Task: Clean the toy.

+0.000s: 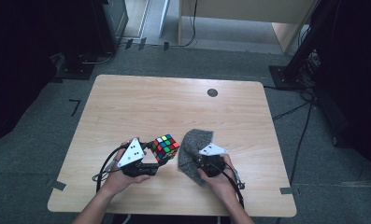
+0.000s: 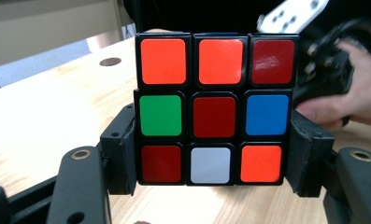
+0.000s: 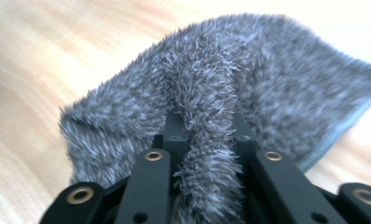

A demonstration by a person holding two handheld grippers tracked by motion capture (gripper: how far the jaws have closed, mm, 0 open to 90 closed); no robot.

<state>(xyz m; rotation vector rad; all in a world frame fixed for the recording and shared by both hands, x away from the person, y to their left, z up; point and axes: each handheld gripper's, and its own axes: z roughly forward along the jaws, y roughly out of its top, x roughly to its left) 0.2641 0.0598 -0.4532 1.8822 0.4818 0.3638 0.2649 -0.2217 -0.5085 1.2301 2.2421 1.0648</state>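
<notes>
The cube [image 1: 165, 147] sits between the jaws of the left gripper [image 1: 151, 161], near the front edge of the table [image 1: 141, 100] and a little left of its middle. In the left gripper view we see one face of it [image 2: 213, 114] square to the camera: orange, orange, red on the top row; green, red, blue in the middle; red, white, orange at the bottom. The two black pads [image 2: 126, 156] press on its left and right sides at the lower rows, so the left gripper [image 2: 211, 158] is closed on the cube and holds it.

Just to the right of the cube we see a grey cloth [image 1: 192, 147] — fluffy, with a thin stitched edge. The right gripper [image 1: 206, 163] holds it: in the right gripper view a fold of the cloth [image 3: 206, 140] runs up between the narrow jaws of this gripper [image 3: 206, 135], pinched there, and the rest spreads over the table behind. The person's hands [image 1: 120, 179] grip both tools from the near side.
</notes>
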